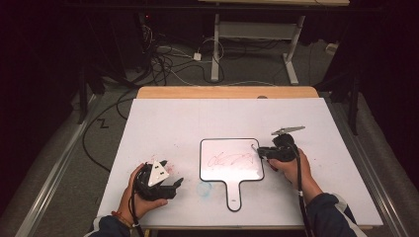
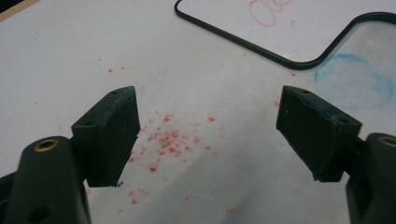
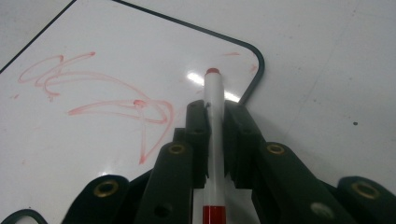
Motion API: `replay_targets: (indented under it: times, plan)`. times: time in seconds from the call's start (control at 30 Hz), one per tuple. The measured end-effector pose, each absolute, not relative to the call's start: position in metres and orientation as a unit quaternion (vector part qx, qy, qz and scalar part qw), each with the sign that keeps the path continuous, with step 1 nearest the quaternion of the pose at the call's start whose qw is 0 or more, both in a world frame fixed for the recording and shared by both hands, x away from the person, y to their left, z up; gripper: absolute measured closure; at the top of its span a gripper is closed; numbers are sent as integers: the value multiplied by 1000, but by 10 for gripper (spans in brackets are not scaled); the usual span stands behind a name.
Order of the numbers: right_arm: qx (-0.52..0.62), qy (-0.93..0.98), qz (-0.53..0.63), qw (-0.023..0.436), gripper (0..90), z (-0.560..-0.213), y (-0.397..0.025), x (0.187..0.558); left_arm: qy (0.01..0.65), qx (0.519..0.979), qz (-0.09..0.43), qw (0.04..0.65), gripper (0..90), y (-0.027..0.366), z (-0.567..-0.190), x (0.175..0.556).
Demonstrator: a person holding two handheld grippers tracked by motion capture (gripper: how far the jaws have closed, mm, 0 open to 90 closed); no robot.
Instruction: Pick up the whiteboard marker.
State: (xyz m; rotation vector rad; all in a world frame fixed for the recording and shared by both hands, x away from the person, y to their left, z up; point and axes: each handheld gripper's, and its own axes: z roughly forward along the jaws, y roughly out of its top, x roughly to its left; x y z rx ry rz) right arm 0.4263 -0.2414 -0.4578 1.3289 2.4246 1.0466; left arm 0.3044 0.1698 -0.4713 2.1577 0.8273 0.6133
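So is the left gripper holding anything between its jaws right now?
No, the left gripper has its jaws spread wide apart, with just the red-speckled table between them.

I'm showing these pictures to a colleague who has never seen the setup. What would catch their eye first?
Probably the small handled whiteboard at the middle of the table, with red scribbles across it. Next, the right gripper, shut on a red-tipped marker over the board's corner. The left gripper hovers open over red specks, near a blue ring smudge.
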Motion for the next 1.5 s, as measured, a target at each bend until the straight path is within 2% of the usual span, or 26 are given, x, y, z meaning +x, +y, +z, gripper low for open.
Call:
replay_targets:
  times: [0.27,0.43,0.67,0.83,1.13,1.5]
  plan:
    - [422,803,404,115,815,-436,-235,411,333,823,200,415,224,154,-460,316]
    - [388,801,437,128,815,-422,-218,394,330,802,140,477,239,120,-442,329]
    - [344,794,485,128,815,-415,-193,370,290,803,87,514,270,68,-435,334]
    - [327,785,511,126,815,-415,-184,359,287,800,64,523,306,47,-435,337]
    - [313,778,532,120,815,-415,-177,349,278,796,33,536,451,31,-436,343]
    - [311,774,537,128,814,-414,-179,346,273,802,55,529,677,29,-437,349]
